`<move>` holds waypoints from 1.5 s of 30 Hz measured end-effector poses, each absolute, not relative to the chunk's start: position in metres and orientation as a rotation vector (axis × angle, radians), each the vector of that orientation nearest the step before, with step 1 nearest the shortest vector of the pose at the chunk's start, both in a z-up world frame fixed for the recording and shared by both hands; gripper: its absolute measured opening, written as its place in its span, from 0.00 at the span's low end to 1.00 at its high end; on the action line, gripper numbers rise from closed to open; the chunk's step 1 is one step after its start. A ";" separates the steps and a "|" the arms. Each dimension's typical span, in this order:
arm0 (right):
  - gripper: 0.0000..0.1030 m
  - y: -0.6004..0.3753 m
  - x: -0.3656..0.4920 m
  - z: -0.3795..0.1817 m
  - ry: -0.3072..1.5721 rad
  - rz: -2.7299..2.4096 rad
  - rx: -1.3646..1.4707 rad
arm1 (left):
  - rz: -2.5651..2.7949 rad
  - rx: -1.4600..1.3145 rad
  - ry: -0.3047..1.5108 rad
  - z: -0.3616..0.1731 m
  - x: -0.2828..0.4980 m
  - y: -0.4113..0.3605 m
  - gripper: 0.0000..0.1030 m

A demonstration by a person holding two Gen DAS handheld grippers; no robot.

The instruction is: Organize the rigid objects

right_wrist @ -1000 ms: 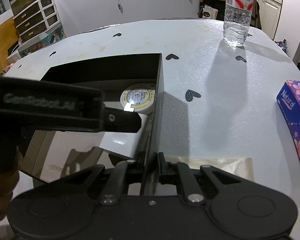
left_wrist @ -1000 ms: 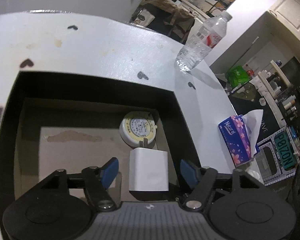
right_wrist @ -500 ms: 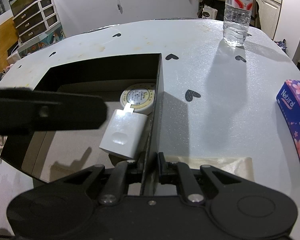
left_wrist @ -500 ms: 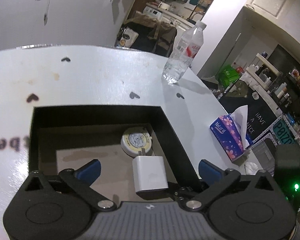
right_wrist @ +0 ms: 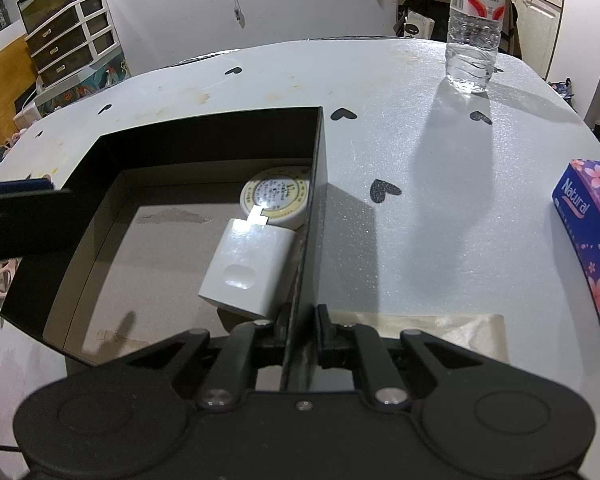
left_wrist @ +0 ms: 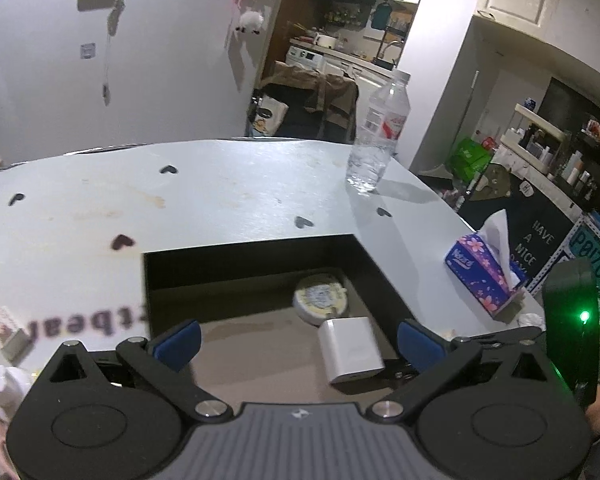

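The white charger (left_wrist: 350, 350) lay in the box (right_wrist: 318, 184), prongs toward the round tin (right_wrist: 276, 198), just ahead of the wide-open, empty left gripper (left_wrist: 296, 344), while the right gripper (right_wrist: 300, 320) pinched the box wall.

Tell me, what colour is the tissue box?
Purple-blue with pink flowers; the tissue box shows best in the right wrist view.

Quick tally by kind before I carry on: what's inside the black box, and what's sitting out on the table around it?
In the black box:
White charger plug: 1
Round tin: 1
On the table:
Water bottle: 1
Tissue box: 1
Total: 4, not counting the box. Small items at the left wrist view's left edge are too blurred to count.
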State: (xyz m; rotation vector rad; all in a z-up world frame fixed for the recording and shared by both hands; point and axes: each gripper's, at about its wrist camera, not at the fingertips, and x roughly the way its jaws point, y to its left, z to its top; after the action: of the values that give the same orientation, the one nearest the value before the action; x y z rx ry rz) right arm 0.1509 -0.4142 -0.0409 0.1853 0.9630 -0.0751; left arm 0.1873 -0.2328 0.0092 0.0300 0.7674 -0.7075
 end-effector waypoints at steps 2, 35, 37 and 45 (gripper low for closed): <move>0.11 -0.414 0.151 -0.041 0.963 -0.075 0.185 | -0.689 0.035 0.756 0.009 0.187 -0.226 1.00; 0.11 -0.414 0.151 -0.041 0.965 -0.077 0.184 | -0.187 -0.069 0.710 -0.027 0.174 -0.052 1.00; 0.11 -0.414 0.151 -0.041 0.965 -0.079 0.184 | -0.168 -0.069 0.711 -0.028 0.174 -0.048 1.00; 0.11 -0.415 0.151 -0.041 0.965 -0.083 0.180 | -0.123 -0.081 0.748 -0.040 0.190 -0.043 0.60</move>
State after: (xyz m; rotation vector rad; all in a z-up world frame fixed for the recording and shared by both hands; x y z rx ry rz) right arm 0.1511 -0.4146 -0.0412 0.1803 0.9651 -0.0827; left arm 0.1900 -0.0426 -0.0399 -0.0811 0.7477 -0.1226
